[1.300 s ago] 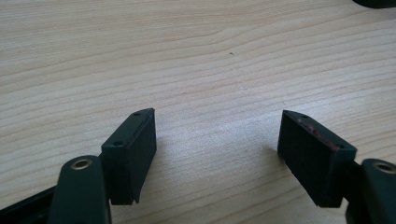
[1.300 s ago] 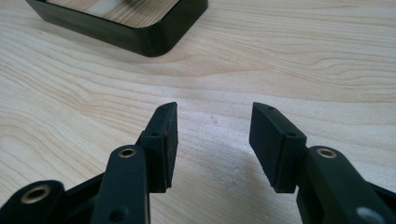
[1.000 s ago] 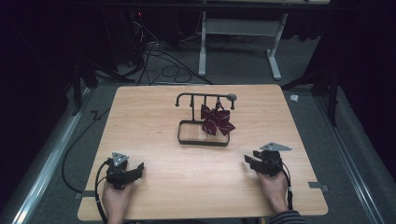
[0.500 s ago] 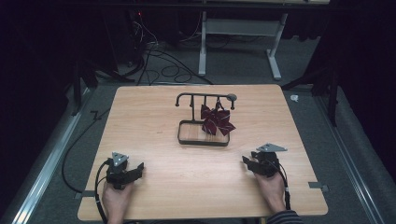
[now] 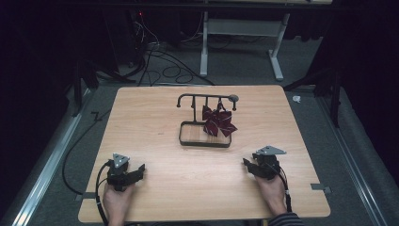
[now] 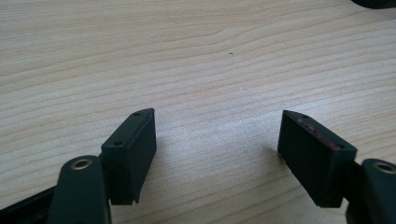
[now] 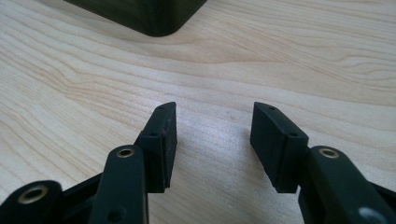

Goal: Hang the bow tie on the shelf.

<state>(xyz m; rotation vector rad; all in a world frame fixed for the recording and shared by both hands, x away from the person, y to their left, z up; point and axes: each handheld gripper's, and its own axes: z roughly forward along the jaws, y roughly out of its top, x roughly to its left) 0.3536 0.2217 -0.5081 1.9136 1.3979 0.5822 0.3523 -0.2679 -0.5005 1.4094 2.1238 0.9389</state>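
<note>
The dark red ribbon bow (image 5: 219, 121) hangs from the right end of the black metal stand with hooks (image 5: 207, 99), dangling over the right side of that stand's rimmed wooden base tray (image 5: 188, 139), which sits near the middle of the pale wooden table (image 5: 155, 113). Both tools rest near the table's front edge, well short of the stand. The left gripper (image 5: 139, 168) lies to the front-left of the stand, its jaws spread wide with nothing between them; bare wood grain shows between them in the left gripper view (image 6: 217, 140). The right gripper (image 5: 246, 163) lies to the front-right of the stand, jaws parted a little less and also empty (image 7: 212, 135); a dark rounded corner, likely the tray, sits beyond them in the right gripper view.

The step in hand looks like the reach for the bow, and the right gripper is the nearer one. It would do well to come in from the stand's front-right, keep the jaws apart until they straddle the knot rather than a loose tail, then lift up and off the hook instead of pulling sideways, which could tip the stand. The left gripper could steady the tray's rim
</note>
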